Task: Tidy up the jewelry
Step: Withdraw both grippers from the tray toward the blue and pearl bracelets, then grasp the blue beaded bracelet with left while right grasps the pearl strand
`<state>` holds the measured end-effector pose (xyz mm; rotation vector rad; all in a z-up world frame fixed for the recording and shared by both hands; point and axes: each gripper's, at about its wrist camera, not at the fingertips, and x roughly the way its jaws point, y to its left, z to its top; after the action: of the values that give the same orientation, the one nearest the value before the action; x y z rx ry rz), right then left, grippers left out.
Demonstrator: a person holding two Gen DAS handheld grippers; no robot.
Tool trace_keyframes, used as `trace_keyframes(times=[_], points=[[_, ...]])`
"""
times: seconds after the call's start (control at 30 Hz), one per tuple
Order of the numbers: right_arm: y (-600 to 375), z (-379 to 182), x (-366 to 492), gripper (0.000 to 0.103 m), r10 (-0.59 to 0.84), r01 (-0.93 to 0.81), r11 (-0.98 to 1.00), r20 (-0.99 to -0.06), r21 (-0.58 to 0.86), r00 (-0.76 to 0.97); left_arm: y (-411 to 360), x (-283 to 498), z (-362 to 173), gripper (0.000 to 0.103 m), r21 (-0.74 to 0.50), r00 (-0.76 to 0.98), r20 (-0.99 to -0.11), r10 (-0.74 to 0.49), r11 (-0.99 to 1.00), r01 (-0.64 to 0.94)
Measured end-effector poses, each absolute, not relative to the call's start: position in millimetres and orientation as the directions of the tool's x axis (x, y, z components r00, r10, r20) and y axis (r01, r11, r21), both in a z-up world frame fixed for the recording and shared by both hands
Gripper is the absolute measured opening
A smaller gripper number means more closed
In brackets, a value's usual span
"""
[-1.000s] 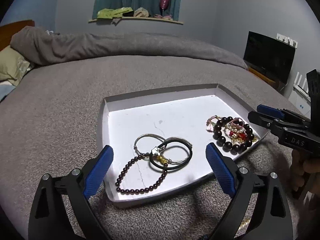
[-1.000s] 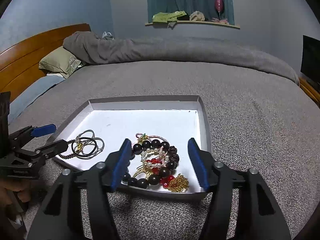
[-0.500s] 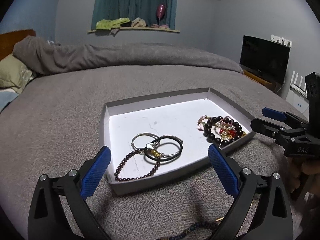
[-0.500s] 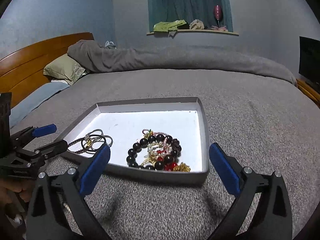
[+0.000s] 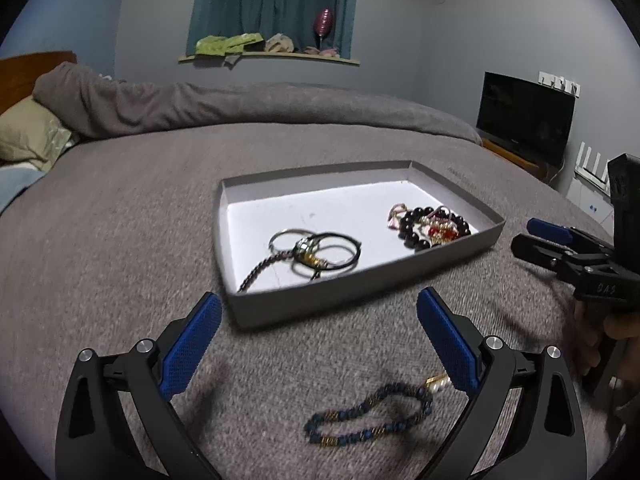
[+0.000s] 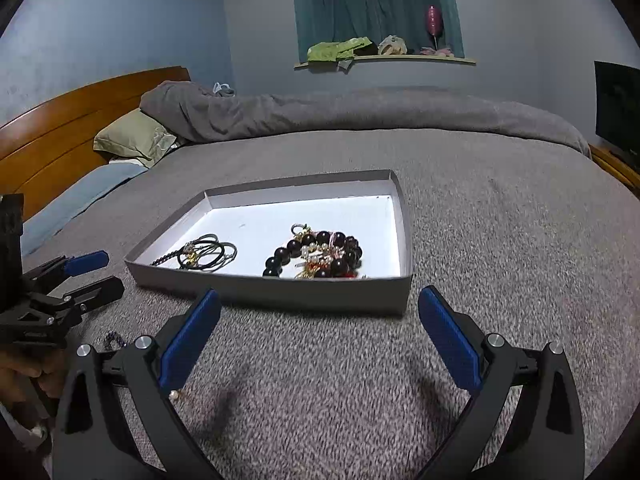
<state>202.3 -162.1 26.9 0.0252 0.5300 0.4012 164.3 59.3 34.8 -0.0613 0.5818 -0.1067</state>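
A shallow grey box [image 5: 360, 292] with a white floor lies on the grey bedspread. Inside it, thin bangles with a dark bead string [image 5: 316, 250] sit at the left and a pile of big dark beads, pearls and red bits [image 5: 432, 230] at the right. A blue bead bracelet [image 5: 368, 416] lies on the bedspread in front of the box, between my left fingers. My left gripper [image 5: 318, 304] is open and holds nothing. My right gripper [image 6: 319, 302] hovers before the box's front wall [image 6: 312, 292], open wide and holding nothing. Each gripper also shows in the other's view, the right gripper [image 5: 532, 240] and the left gripper [image 6: 106, 272].
A rolled grey blanket [image 6: 360, 112], a green pillow [image 6: 132, 140] and a wooden headboard [image 6: 60, 128] lie at the far left. A dark screen [image 5: 524, 116] stands at the right. A window ledge [image 5: 272, 56] holds clutter. A hand [image 5: 620, 328] grips the right handle.
Both grippers drew back from the box toward the near side. The right jaws widened from around the bead pile to fully open. The blue bracelet came into the left wrist view.
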Motion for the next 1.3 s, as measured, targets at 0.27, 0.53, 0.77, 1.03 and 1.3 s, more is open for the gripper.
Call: trace_keyframes(times=[0.27, 0.53, 0.77, 1.03, 1.3], points=[[-160.6, 22.7, 185.7, 0.098, 0.392, -0.379, 0.916, -0.485, 0.129, 0.782, 66.5, 144.0, 24.1, 0.097, -0.115, 0.822, -0.555, -0.128, 0.990, 0.076], [-158.1, 19.9, 169.1, 0.098, 0.409, -0.395, 0.909, -0.482, 0.135, 0.775, 68.4, 125.7, 13.3, 0.097, -0.125, 0.813, -0.567, -0.134, 0.989, 0.075], [-142.3, 18.2, 151.4, 0.098, 0.442, -0.454, 0.885, -0.496, 0.104, 0.747, 57.7, 123.4, 2.2, 0.074, -0.103, 0.773, -0.614, -0.160, 0.987, 0.122], [-128.8, 14.6, 141.6, 0.098, 0.459, -0.494, 0.866, -0.519, 0.079, 0.721, 53.9, 130.3, -9.2, 0.060, -0.095, 0.730, -0.668, -0.146, 0.989, 0.111], [-113.7, 9.8, 140.4, 0.098, 0.460, -0.529, 0.848, -0.556, 0.042, 0.693, 56.3, 126.5, -11.9, 0.030, -0.133, 0.707, -0.681, -0.191, 0.982, 0.138]])
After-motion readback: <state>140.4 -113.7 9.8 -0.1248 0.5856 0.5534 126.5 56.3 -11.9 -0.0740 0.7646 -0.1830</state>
